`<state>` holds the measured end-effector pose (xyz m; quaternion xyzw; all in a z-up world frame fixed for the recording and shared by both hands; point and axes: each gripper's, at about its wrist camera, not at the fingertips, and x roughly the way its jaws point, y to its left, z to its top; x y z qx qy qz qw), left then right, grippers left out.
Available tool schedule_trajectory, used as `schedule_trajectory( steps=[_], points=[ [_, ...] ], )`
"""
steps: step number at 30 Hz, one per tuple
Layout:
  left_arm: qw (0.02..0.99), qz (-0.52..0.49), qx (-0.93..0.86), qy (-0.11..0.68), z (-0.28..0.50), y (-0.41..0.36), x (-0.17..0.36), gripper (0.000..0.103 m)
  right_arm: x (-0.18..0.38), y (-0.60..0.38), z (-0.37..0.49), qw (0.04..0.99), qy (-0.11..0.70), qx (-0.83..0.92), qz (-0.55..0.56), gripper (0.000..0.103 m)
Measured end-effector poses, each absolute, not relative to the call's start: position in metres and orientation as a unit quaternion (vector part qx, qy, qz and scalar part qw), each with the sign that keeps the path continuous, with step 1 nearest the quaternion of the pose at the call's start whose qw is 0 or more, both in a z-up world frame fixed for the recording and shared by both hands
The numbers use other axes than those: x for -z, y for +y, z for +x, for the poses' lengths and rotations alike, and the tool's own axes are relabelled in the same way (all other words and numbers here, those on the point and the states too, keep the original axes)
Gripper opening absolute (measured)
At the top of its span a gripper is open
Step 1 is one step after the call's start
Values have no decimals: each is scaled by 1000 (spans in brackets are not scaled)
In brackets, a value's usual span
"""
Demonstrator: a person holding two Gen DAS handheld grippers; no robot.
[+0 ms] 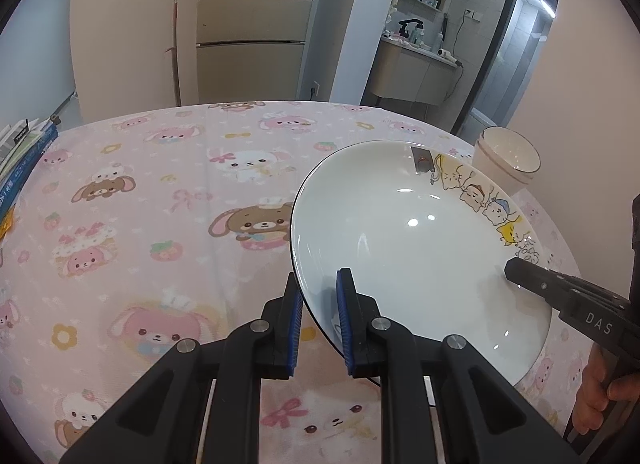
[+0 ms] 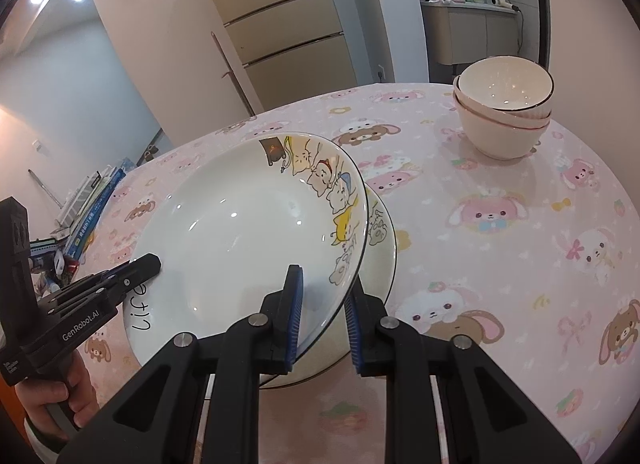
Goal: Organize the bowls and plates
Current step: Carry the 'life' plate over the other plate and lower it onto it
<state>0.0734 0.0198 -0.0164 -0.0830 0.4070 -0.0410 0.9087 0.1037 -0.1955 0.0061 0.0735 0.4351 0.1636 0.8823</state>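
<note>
While the cartoon-printed plate is held tilted above a second plate on the pink worktop, a stacking step is judged to be in hand. The left claw is closed narrowly on the rim at about seven o'clock in its own view, and the right claw is clamped on the rim at about five o'clock in its view, so the plate is carried at two edges. The lower plate is seen only partly, jutting out from under the carried one toward three o'clock. Three nested bowls stand well apart at one o'clock in the right view; books lie at the worktop's nine o'clock edge in the left view. For the next move, levelling and centring over the lower plate would be called for, then a gentle lowering before both grips are eased.
</note>
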Motion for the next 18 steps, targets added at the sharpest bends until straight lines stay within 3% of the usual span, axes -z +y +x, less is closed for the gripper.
schedule_trajectory(
  steps=[18],
  points=[
    [914, -36, 24, 403, 76, 5, 32, 21, 5, -187, 102, 892, 430, -142, 4, 21]
  ],
)
